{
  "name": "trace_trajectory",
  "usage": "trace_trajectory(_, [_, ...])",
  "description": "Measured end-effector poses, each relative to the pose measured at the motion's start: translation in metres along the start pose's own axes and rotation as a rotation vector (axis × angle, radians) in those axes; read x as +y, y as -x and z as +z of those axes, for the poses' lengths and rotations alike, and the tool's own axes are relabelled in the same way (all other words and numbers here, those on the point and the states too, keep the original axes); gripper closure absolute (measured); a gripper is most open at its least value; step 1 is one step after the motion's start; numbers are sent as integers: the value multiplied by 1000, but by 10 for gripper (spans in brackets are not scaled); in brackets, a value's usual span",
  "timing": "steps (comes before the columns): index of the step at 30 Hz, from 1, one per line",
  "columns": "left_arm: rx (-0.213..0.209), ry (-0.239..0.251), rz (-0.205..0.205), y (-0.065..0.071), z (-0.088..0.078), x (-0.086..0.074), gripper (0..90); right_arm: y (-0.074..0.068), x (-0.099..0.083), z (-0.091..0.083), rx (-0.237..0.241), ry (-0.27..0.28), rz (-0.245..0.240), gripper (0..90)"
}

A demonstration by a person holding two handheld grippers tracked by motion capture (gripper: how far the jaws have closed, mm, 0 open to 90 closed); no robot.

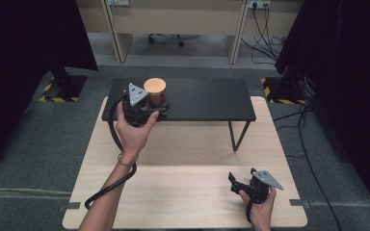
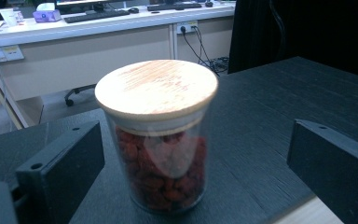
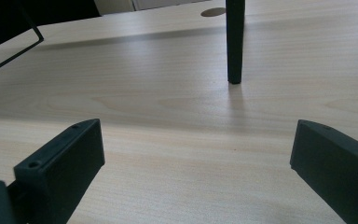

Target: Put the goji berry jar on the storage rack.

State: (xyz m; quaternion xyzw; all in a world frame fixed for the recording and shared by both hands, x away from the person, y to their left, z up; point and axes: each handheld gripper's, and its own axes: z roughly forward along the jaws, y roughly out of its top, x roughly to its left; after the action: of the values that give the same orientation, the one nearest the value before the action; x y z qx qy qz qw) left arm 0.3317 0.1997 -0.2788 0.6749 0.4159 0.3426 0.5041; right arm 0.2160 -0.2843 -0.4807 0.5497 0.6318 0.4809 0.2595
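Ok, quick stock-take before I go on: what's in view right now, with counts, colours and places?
jar: 1, clear glass with red contents, on the shelf's left end between the left jaws, not gripped
lid: 1, light wood, on the jar
shelf: 1, black, thin legs, standing on the table's far half
table: 1, pale wood
desk: 1, beige, behind, with a keyboard on top in the left gripper view
cables: several, black, on the floor at the back right
left gripper: 1, black, open, around the jar
right gripper: 1, black, open, over the table's near right
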Motion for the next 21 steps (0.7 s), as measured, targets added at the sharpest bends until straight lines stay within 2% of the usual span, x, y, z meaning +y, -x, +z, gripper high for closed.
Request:
trace_trajectory(5, [1,10,-8,-4,-11,0,33,0,0,0,0,-1,1,28])
trace_trajectory(12, [2,17,17,-3,-24,-6,34,0,0,0,-1,-1,1,29])
trace_trajectory(13, [-6,27,13,-3,-29,-13,34,0,0,0,-1,0,2,28])
trace_trajectory(16, [-12,28,10,-5,-34,-21,34,0,0,0,-2,0,1,29])
trace_trajectory(21, [-18,27,-2,-6,-45,-45,33,-1,0,0,-5,-1,-1,29])
